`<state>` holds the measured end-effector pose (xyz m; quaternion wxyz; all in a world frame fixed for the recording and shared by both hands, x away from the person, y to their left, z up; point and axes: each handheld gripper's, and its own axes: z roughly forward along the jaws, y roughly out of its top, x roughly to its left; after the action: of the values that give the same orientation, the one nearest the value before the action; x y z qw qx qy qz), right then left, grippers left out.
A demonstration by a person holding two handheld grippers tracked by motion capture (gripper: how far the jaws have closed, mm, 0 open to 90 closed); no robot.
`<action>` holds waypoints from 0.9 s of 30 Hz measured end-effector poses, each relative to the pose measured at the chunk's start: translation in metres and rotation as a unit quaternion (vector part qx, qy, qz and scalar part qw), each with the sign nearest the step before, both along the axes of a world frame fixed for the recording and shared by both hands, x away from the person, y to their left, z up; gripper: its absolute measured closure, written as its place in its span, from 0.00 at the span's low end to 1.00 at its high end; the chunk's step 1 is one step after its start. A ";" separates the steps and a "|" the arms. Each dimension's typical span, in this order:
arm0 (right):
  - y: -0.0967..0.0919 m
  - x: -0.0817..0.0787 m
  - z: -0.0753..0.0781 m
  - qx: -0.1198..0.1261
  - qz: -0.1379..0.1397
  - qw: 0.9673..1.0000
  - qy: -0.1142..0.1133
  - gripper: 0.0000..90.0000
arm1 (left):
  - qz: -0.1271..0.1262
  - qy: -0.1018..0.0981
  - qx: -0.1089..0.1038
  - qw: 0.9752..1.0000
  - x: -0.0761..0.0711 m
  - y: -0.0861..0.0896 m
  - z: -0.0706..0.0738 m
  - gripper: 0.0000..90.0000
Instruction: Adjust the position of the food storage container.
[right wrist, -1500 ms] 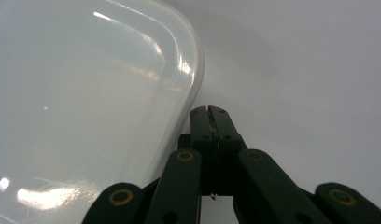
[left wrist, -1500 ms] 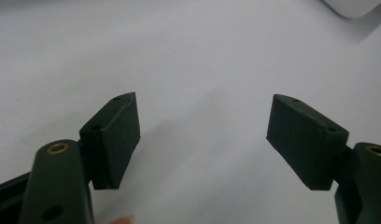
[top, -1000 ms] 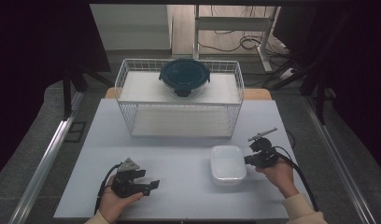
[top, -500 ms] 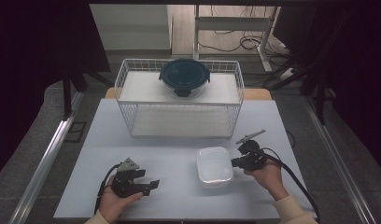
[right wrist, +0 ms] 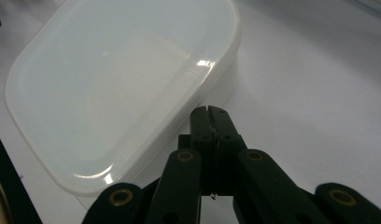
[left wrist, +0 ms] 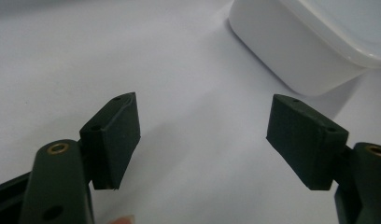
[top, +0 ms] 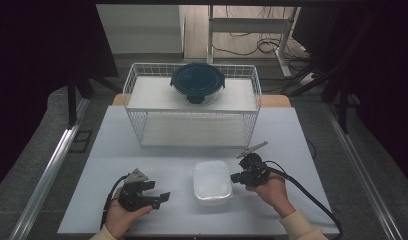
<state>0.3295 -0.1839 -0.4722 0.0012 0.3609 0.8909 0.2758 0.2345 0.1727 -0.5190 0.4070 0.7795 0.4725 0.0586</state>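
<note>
A white lidded plastic container (top: 212, 182) lies on the white table near the front middle. My right gripper (top: 237, 177) is shut, its tips pressed against the container's right side; in the right gripper view the closed jaws meet the container (right wrist: 123, 88) just under its rim. My left gripper (top: 162, 192) rests on the table at the front left, open and holding nothing, its jaws pointing right toward the container (left wrist: 314, 42). A round dark blue lidded bowl (top: 197, 82) sits on top of the white wire rack (top: 142, 107) at the back.
The wire rack spans the back half of the table (top: 142, 155) with a lower shelf inside. Black cables trail from both grippers toward the front edge. A metal rail (top: 47, 175) runs along the table's left side.
My right gripper has moved left across the table and the white container has slid left with it. The left gripper has stayed where it was.
</note>
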 end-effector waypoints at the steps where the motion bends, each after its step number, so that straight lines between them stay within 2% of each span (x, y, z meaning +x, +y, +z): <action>1: 0.002 0.000 -0.001 -0.001 0.002 1.000 -0.001 0.99 | 0.000 0.000 0.000 1.000 0.000 0.000 0.000 0.28; 6: 0.012 0.000 -0.004 0.004 0.012 1.000 0.001 0.99 | 0.002 0.001 0.000 1.000 0.001 0.001 -0.001 0.28; 9: 0.019 0.000 -0.008 0.022 0.022 0.999 0.011 0.99 | 0.003 0.000 -0.002 1.000 0.001 0.002 0.000 0.28; 17: 0.031 -0.006 -0.010 0.023 0.039 0.999 0.008 0.99 | 0.007 -0.001 -0.005 1.000 0.001 0.004 0.001 0.28; 24: 0.033 -0.009 -0.010 0.028 0.046 0.999 0.008 0.99 | 0.009 0.000 -0.006 1.000 0.001 0.005 0.001 0.28; 25: 0.032 -0.011 -0.009 0.013 0.047 0.999 -0.005 0.99 | 0.008 0.000 -0.006 1.000 0.001 0.005 0.001 0.28; 26: 0.032 -0.011 -0.009 0.013 0.047 0.999 -0.005 0.99 | 0.008 0.000 -0.006 1.000 0.001 0.005 0.001 0.28; 27: 0.028 -0.013 -0.004 -0.006 0.043 0.999 -0.027 0.99 | 0.009 -0.001 -0.007 1.000 0.001 0.006 0.002 0.28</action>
<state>0.3160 -0.1559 -0.4757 0.0153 0.3144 0.9069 0.2801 0.2355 0.1784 -0.5175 0.4124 0.7723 0.4795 0.0593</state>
